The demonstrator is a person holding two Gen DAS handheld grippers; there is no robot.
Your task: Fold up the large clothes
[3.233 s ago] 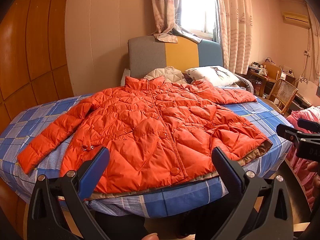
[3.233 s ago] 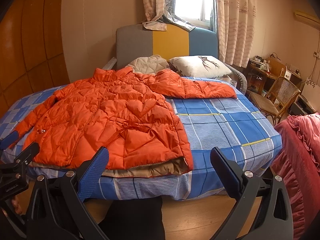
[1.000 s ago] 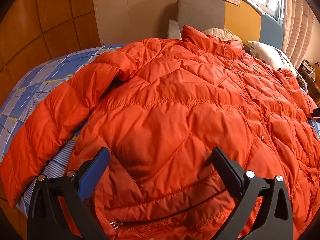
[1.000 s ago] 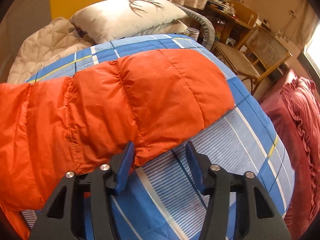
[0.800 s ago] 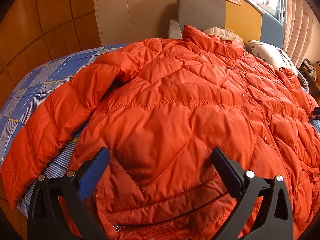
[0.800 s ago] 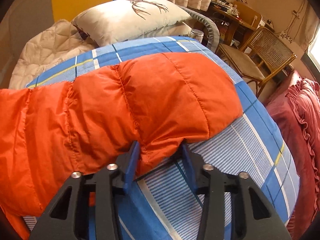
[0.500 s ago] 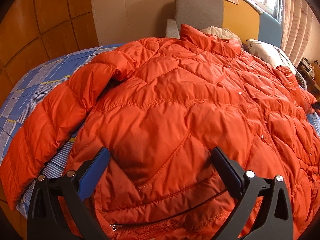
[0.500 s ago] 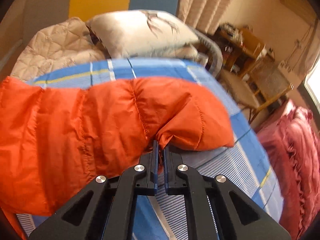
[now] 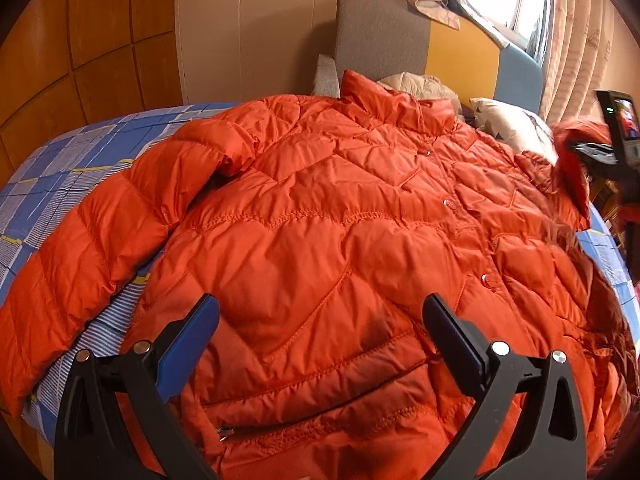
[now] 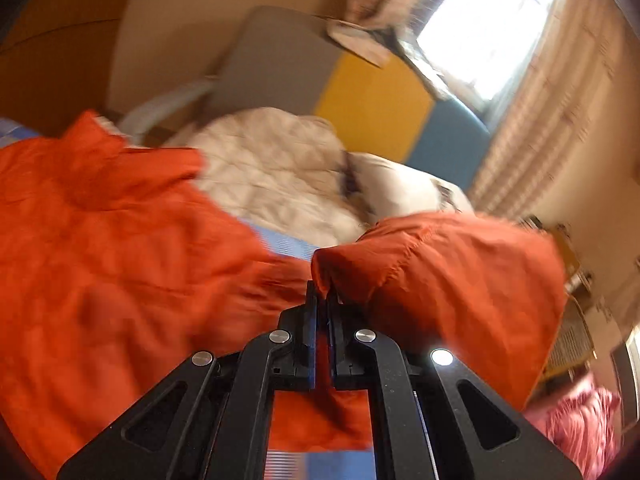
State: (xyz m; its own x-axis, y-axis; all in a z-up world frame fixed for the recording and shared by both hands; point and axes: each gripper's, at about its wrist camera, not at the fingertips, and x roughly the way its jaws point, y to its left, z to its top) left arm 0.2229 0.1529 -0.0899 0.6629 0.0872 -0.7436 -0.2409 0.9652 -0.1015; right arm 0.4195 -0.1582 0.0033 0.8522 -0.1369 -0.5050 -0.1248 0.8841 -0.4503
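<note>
Our right gripper (image 10: 322,300) pinches the sleeve end (image 10: 440,280) of the puffy orange quilted jacket (image 9: 340,240) lying front-up on the blue checked bed (image 9: 60,168), its body leftward, while our left gripper (image 9: 320,332) hovers wide open, empty, over the hem.

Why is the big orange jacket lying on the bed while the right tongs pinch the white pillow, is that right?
Not quite. The right tongs are shut on the jacket's sleeve, not the white pillow; the right wrist view shows orange fabric pinched between them, with the pillow lying untouched behind. The rest holds: the orange jacket does lie on the bed.
</note>
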